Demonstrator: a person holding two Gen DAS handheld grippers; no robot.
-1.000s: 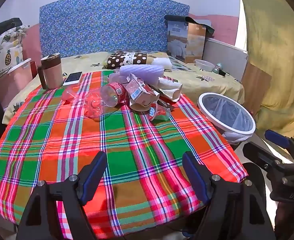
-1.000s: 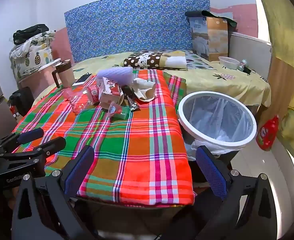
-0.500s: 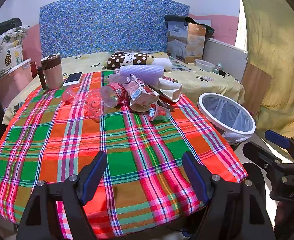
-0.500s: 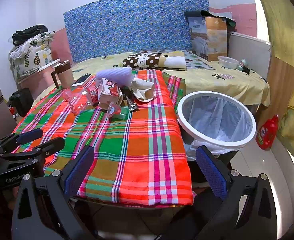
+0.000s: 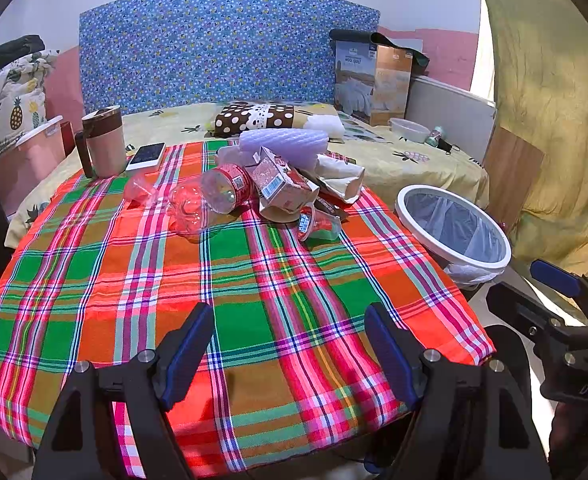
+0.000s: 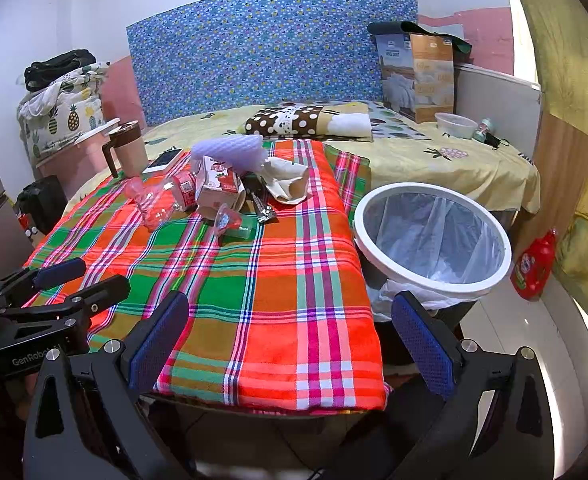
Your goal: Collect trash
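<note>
A pile of trash lies at the far side of the plaid-covered table (image 5: 254, 320): a clear plastic bottle with a red label (image 5: 210, 196), a red-and-white carton (image 5: 282, 186), a small plastic cup (image 5: 317, 226), a crumpled paper bag (image 5: 341, 182) and a lilac foam roll (image 5: 284, 142). The pile also shows in the right wrist view (image 6: 222, 188). A white-rimmed bin with a clear liner (image 6: 431, 240) stands at the table's right side. My left gripper (image 5: 290, 340) is open and empty over the near table edge. My right gripper (image 6: 290, 332) is open and empty at the near right corner.
A lidded mug (image 5: 104, 142) and a phone (image 5: 146, 156) sit at the table's far left. A bed with a dotted pillow (image 5: 258, 118) lies behind the table. A red bottle (image 6: 533, 266) stands on the floor right of the bin.
Both views have shifted only slightly. The right gripper has edged a little forward. Nothing on the table has moved.
</note>
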